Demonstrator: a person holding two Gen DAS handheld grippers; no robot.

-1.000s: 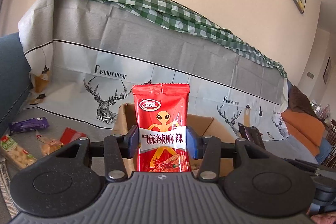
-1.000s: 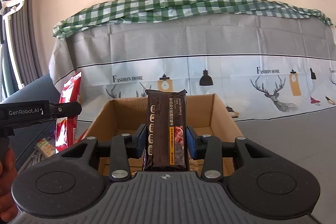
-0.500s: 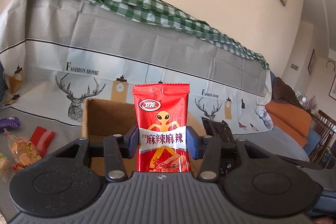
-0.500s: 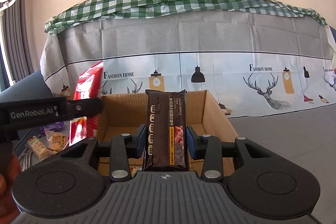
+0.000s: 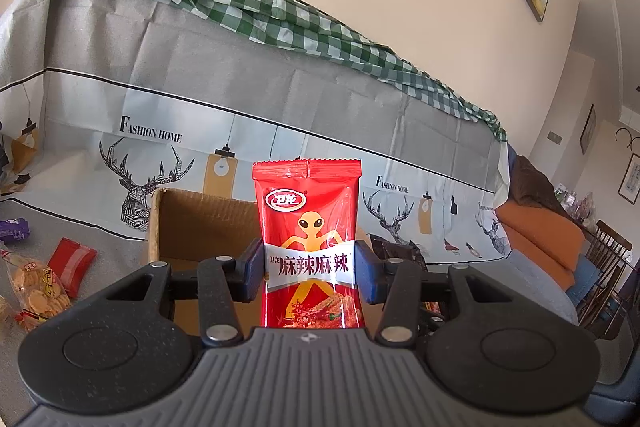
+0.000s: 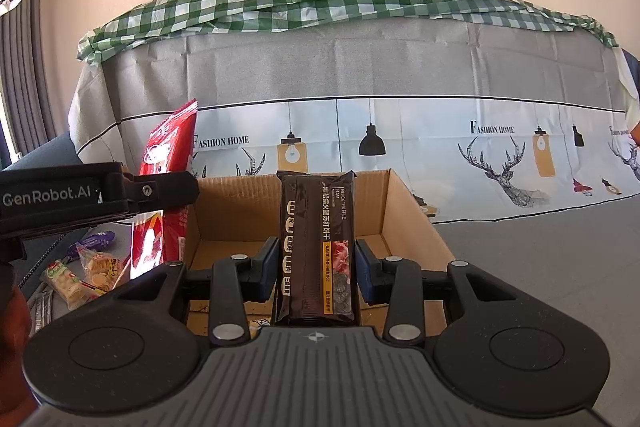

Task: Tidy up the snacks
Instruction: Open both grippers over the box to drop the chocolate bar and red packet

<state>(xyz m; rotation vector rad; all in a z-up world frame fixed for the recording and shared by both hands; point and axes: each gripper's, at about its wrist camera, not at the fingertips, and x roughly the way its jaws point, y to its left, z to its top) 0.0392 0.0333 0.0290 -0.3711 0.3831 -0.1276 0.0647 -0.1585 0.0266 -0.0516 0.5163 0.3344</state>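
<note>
Cardboard box (image 6: 408, 219) sits open on the grey surface. The left gripper (image 5: 309, 269), jaws clamped on the red snack packet (image 5: 308, 247), has swung across toward the box. Right gripper (image 6: 316, 269) grasps the dark cracker pack (image 6: 316, 247) above the box; both await release.

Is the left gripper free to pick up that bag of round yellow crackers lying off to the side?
Probably not yet. The left gripper is already shut on the red snack packet, so its jaws are full; the cracker bag lies unobstructed, left of the cardboard box.
</note>
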